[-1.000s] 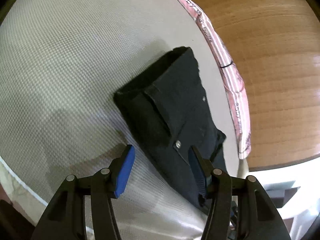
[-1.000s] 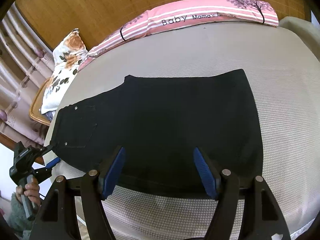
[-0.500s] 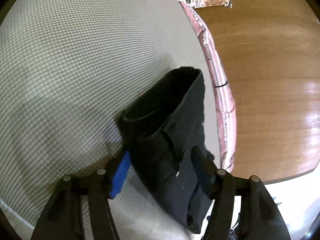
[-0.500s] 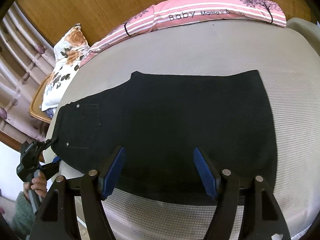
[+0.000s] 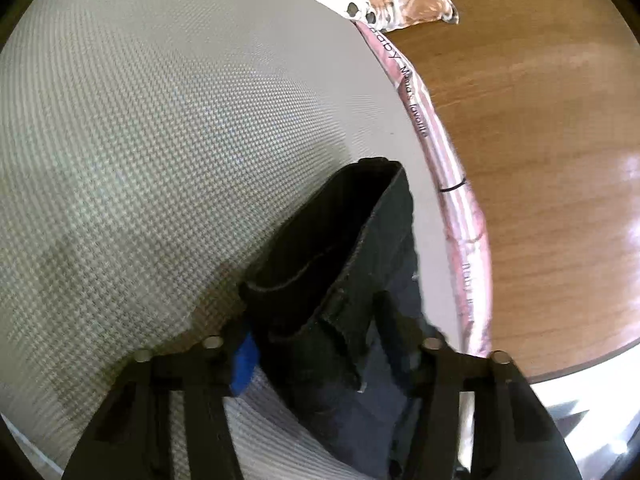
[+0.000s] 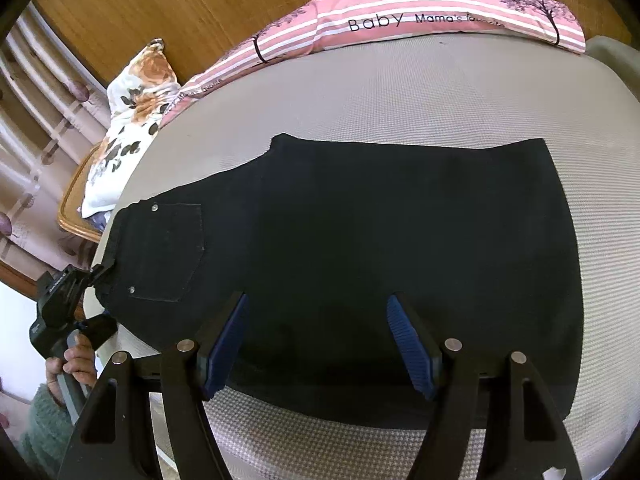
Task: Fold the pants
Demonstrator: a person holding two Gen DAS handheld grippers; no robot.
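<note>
The black pants (image 6: 360, 240) lay flat on the bed (image 6: 400, 88), ahead of the wide-apart right hand-held gripper (image 6: 318, 344). The left hand-held gripper (image 5: 316, 344) had just been closing around their waistband corner. Soft, limp denim: best gripped at thick seams.

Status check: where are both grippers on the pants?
Left gripper closing on pants waistband corner. Right gripper open, above near edge. Pants flat on bed. Nothing in the way.
</note>
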